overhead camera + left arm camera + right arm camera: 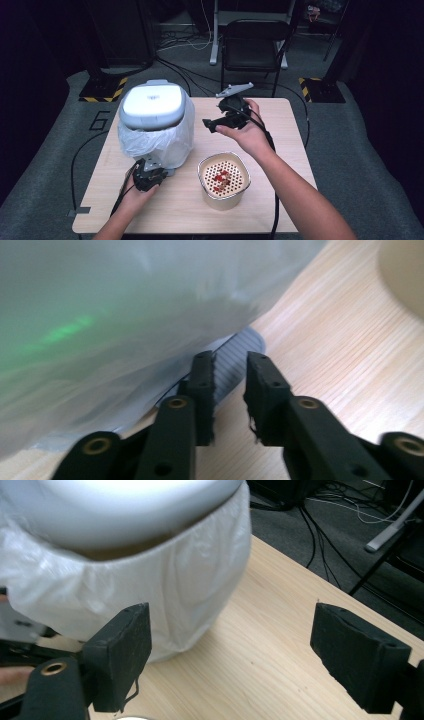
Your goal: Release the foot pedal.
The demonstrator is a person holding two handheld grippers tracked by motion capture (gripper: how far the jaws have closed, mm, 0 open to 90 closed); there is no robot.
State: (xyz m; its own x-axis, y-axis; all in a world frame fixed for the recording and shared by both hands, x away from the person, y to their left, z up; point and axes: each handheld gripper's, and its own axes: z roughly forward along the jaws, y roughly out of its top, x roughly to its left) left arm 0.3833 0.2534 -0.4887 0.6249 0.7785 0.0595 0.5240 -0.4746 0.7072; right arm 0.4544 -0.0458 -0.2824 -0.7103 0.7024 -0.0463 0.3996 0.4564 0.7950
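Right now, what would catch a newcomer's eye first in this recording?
A white pedal bin with its lid shut and a plastic liner bulging from the rim stands at the table's left. Right of it sits a cream container whose perforated insert holds red scraps. The left gripper is at the bin's grey pedal; the right gripper hovers open.

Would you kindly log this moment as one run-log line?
left gripper: slightly open at bin pedal | right gripper: open, empty, near lidded bin | strainer cup: untouched

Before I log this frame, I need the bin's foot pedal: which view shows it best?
The left gripper view: the ribbed grey pedal lies just past the left gripper. The high view hides it behind that gripper; the right gripper view shows the bagged bin.
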